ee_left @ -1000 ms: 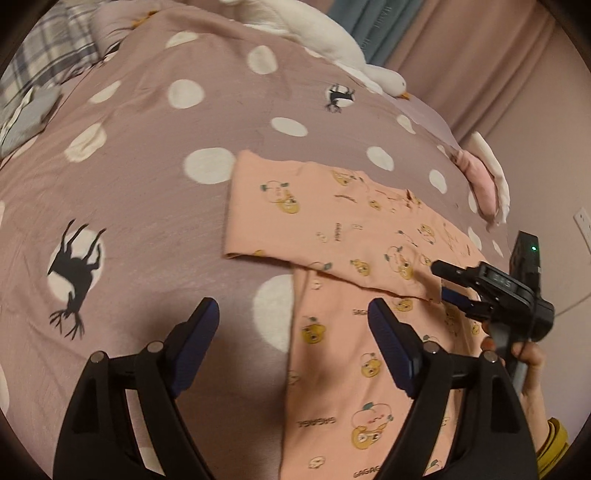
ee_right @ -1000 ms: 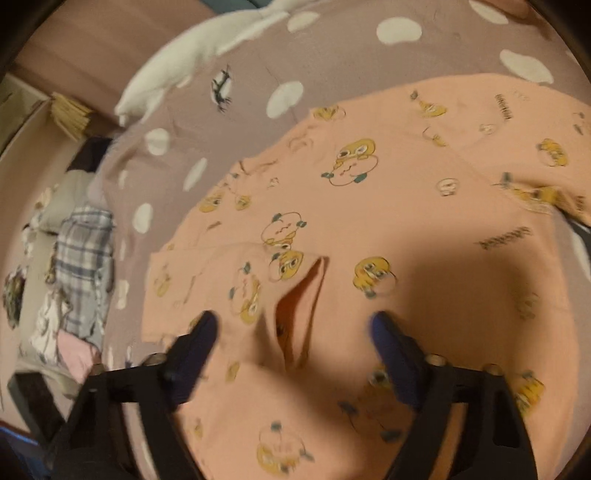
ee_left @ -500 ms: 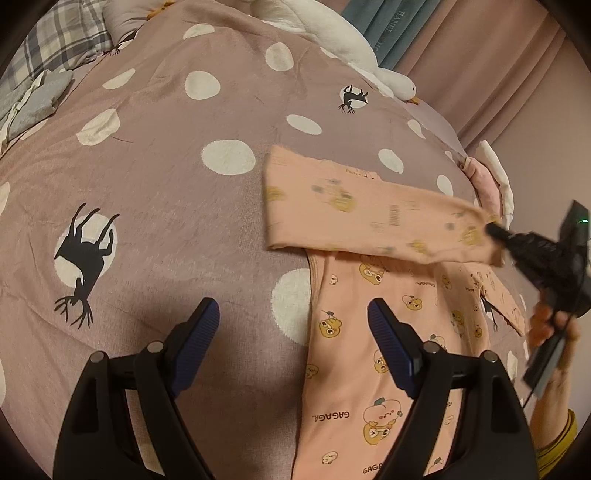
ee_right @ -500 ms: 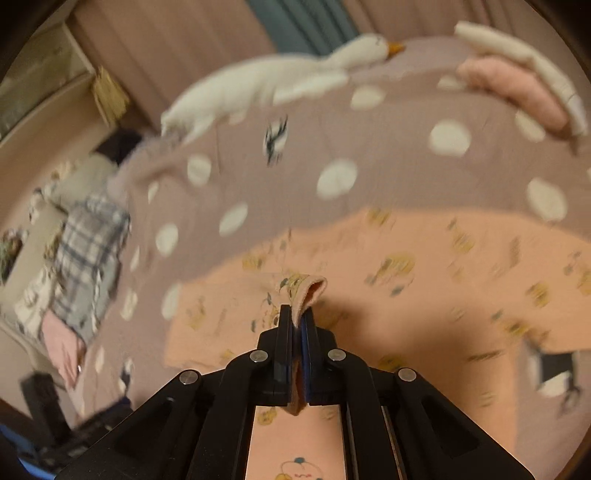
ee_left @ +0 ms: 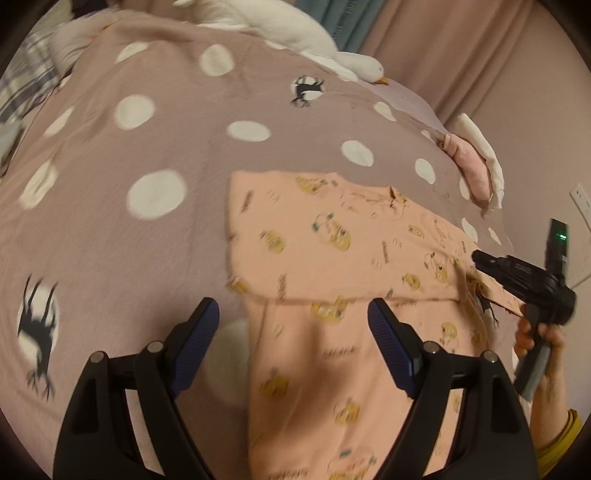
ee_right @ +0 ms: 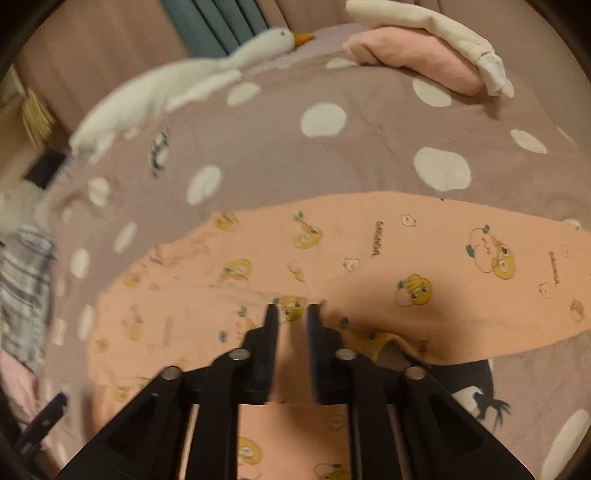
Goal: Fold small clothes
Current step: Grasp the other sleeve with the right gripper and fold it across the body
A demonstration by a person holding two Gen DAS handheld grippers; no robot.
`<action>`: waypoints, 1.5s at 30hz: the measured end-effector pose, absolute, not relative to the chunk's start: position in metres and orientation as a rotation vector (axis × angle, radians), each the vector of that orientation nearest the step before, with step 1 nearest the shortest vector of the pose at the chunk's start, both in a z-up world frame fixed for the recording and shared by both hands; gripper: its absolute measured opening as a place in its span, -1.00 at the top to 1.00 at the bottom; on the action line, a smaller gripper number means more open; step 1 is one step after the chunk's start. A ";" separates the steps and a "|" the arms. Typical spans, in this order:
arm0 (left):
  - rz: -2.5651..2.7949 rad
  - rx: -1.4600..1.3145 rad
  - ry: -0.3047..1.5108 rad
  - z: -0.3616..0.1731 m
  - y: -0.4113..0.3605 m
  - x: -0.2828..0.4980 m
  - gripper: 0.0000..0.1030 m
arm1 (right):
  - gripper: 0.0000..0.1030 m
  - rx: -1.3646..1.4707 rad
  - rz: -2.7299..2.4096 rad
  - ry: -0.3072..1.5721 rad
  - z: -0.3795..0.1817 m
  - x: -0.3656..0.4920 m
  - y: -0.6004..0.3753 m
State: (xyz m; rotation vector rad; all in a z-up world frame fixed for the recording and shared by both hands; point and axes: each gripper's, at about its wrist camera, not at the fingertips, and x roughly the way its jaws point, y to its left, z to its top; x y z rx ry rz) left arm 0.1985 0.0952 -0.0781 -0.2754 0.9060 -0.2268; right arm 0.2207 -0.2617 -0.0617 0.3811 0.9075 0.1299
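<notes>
garment (ee_left: pixel 332 258) blurred, lower end cut off | folded sleeve lies crosswise, body runs toward you | your left tool (ee_left: pixel 293 332) apart, empty | your right tool (ee_right: pixel 290 317) just opening, slightly apart over cloth

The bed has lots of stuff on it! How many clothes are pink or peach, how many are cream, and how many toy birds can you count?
Peach garment with duck prints: 1
Pink folded cloth: 1
Cream folded cloth: 1
White goose toy: 1
Total: 4, all on the spotted bedcover.
</notes>
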 end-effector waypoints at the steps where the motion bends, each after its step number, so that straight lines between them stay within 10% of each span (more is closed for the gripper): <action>1: -0.236 -0.268 0.903 -0.079 0.091 0.203 -0.56 | 0.43 0.363 0.151 0.878 -0.058 0.217 -0.259; 7: -0.236 -0.214 0.949 -0.101 0.071 0.235 0.11 | 0.44 0.348 0.280 0.939 -0.077 0.220 -0.245; 17: -0.208 -0.171 1.021 -0.118 0.071 0.239 0.06 | 0.52 0.503 0.256 0.984 -0.096 0.210 -0.282; 22: -0.236 -0.260 0.976 -0.100 0.080 0.213 -0.46 | 0.30 0.703 0.165 0.883 -0.090 0.172 -0.355; 39: -0.246 -0.329 0.996 -0.092 0.067 0.189 -0.51 | 0.08 1.220 -0.320 0.539 -0.137 0.098 -0.557; 45: -0.237 -0.325 1.012 -0.095 0.064 0.190 -0.51 | 0.79 1.148 -0.372 0.579 -0.135 0.124 -0.561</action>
